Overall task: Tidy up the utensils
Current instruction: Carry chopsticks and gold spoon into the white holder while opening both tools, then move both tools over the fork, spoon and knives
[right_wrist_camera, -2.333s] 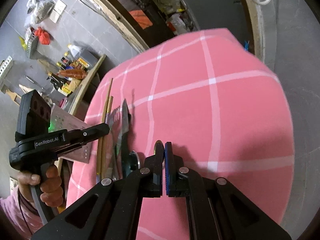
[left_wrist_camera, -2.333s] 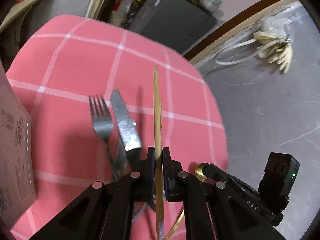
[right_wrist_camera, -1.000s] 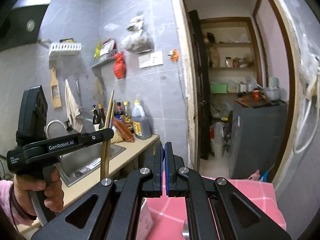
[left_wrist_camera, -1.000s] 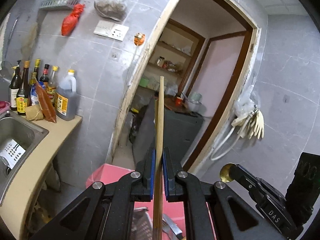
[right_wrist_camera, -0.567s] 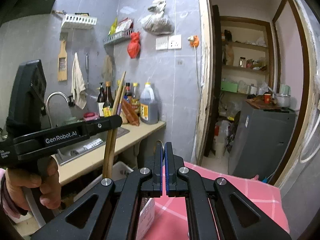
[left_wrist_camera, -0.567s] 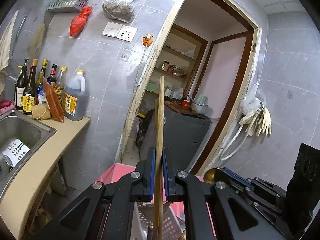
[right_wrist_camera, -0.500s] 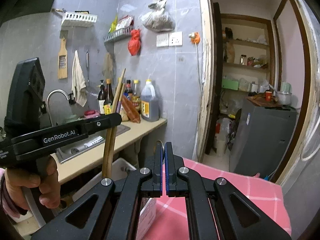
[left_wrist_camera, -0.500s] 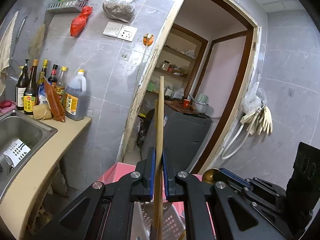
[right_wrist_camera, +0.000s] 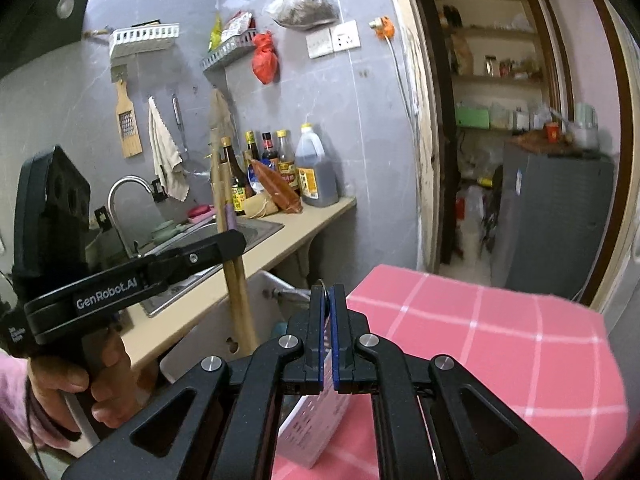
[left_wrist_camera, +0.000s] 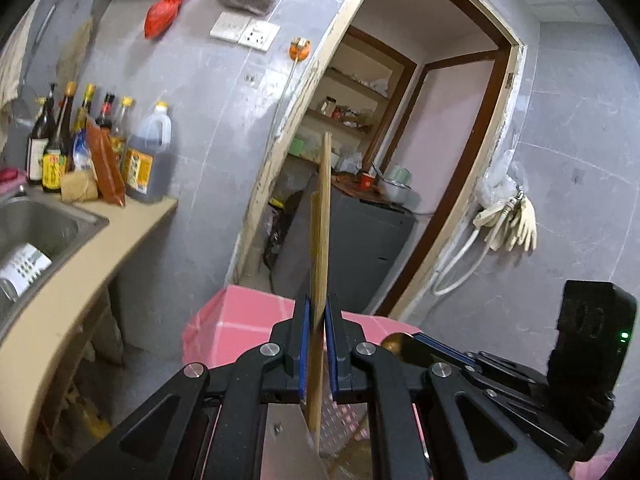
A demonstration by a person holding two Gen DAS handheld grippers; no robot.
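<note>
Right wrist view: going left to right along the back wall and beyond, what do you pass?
Wooden grater → hanging cloth → row of sauce bottles → big oil jug → doorway frame → dark cabinet.

We see the chopsticks (left_wrist_camera: 320,272) standing up between the left gripper's (left_wrist_camera: 316,344) jaws. The white basket (right_wrist_camera: 308,432) sits on the table (right_wrist_camera: 500,344) below. The sink (right_wrist_camera: 240,232) lies left, the doorway (right_wrist_camera: 500,120) behind.

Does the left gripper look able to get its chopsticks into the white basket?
Likely yes: the chopsticks stand upright in the left gripper, their lower ends at the white basket, with nothing seen blocking them.
</note>
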